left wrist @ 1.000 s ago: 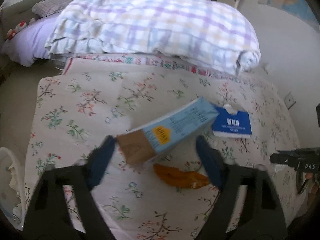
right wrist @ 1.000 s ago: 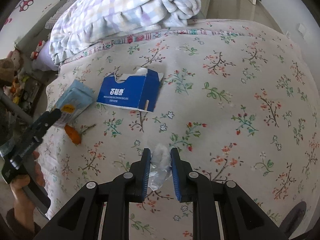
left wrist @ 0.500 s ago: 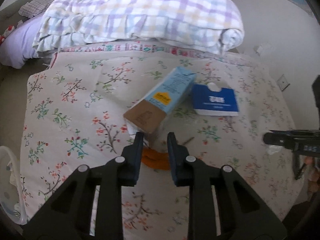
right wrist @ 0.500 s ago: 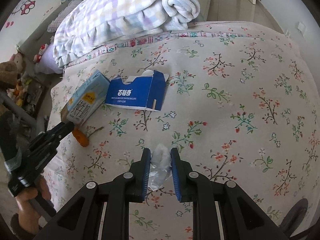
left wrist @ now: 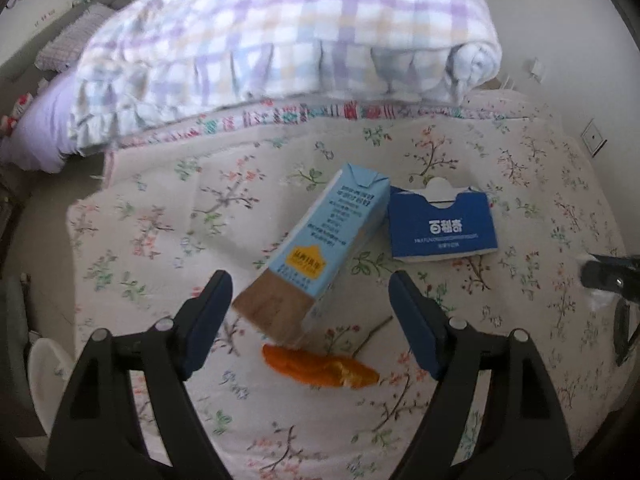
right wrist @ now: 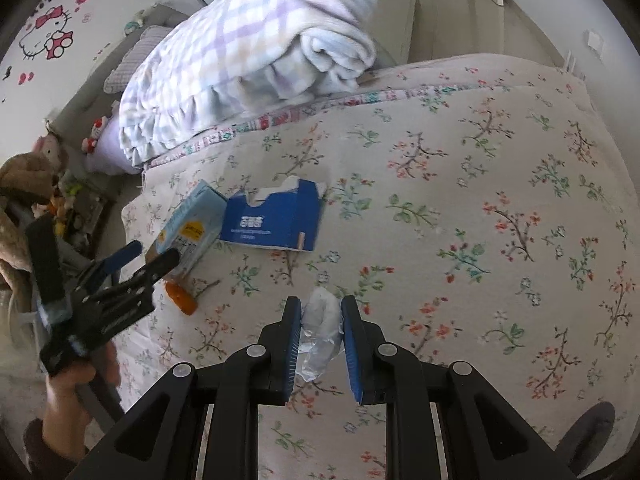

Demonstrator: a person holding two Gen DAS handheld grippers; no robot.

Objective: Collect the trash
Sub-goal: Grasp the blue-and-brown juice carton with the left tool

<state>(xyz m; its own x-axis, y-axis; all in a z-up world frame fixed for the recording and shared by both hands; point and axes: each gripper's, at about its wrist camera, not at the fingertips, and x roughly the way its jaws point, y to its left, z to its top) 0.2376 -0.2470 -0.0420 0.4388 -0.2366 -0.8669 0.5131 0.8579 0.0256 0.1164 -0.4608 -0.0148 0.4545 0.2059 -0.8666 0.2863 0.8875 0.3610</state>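
Left gripper (left wrist: 310,310) over the floral bedspread (left wrist: 168,240), jaws opening wide, brown end of the light-blue rectangular drink carton (left wrist: 320,256) between the blue pads (left wrist: 208,320) without contact. Carton lying flat, touching the dark-blue cardboard tissue box (left wrist: 442,226) on its right. Orange peel scrap (left wrist: 320,366) just below the carton's end, beside a thin twig (left wrist: 372,332). Right gripper (right wrist: 321,320) clamped on a crumpled white tissue in clear plastic (right wrist: 320,316), above the bedspread. Rolled checked blanket (left wrist: 280,28) at the far end

Soft daylight, slight motion blur, strong fisheye bending at edges.
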